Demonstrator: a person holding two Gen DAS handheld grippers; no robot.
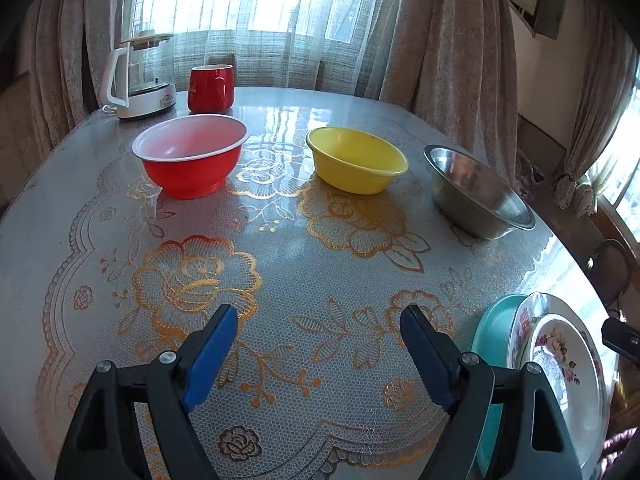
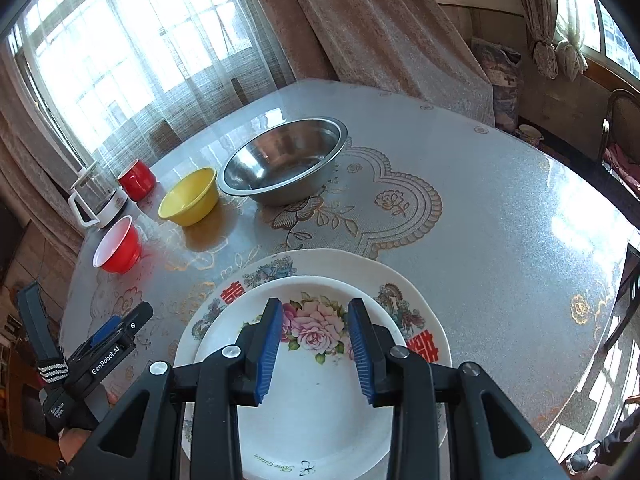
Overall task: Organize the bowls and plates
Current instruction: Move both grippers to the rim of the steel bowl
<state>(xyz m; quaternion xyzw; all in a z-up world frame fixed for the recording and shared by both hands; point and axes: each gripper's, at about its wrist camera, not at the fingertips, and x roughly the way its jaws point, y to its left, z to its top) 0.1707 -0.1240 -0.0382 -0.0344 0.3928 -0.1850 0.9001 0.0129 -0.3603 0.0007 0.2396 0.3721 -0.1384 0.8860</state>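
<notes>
My left gripper is open wide over the bare patterned cloth, with nothing between its blue pads. Beyond it stand a red bowl, a yellow bowl and a steel bowl in a row. My right gripper hovers open just above a small rose plate, its pads clear of the plate. That plate lies on a larger white plate with red characters. In the left wrist view a teal plate shows under this stack. The three bowls also appear in the right wrist view.
A glass kettle and a red mug stand at the table's far left edge by the curtains. The round table has a glossy lace-patterned cover. A chair stands at the right.
</notes>
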